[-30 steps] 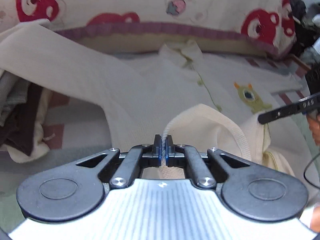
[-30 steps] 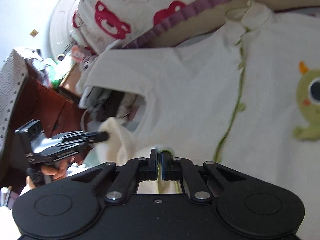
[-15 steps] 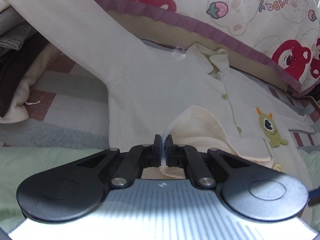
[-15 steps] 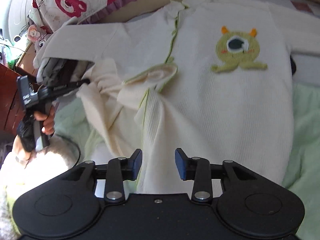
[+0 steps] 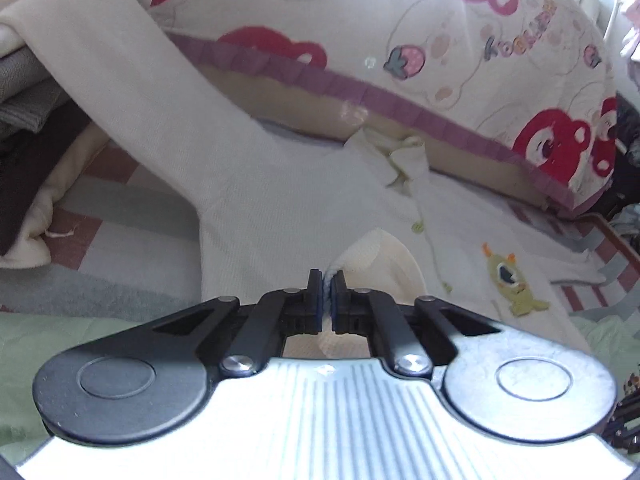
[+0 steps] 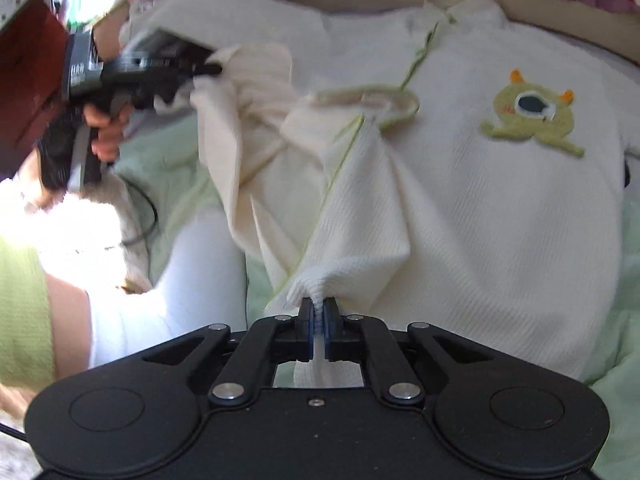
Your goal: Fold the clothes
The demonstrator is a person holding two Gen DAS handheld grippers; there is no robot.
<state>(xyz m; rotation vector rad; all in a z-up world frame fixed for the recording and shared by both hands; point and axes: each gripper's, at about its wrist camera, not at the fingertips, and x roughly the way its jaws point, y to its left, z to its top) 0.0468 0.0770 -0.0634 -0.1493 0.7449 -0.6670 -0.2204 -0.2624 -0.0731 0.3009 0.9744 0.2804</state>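
Note:
A cream knit baby garment (image 6: 460, 208) with a green monster patch (image 6: 528, 116) lies spread on the bed, collar toward the far side. In the right wrist view my right gripper (image 6: 318, 312) is at the near hem; its jaws are closing and the pads pinch a bunched fold of the hem. My left gripper (image 6: 208, 68) shows at the upper left there, holding a flap of the same garment. In the left wrist view the left gripper (image 5: 327, 288) is shut on that turned-up flap over the garment (image 5: 280, 200), beside the patch (image 5: 510, 280).
A quilt with red bears and a purple border (image 5: 400, 40) runs along the far side. A pile of folded clothes (image 5: 24, 120) sits at the left under one sleeve. Green bedding (image 6: 624, 280) lies under the garment. A person's hand (image 6: 104, 128) and white-clad leg (image 6: 192, 280) are at left.
The right gripper let go, stood open half a second ago, moved down to the near hem and closed on it. The left gripper sank a little, still holding its flap.

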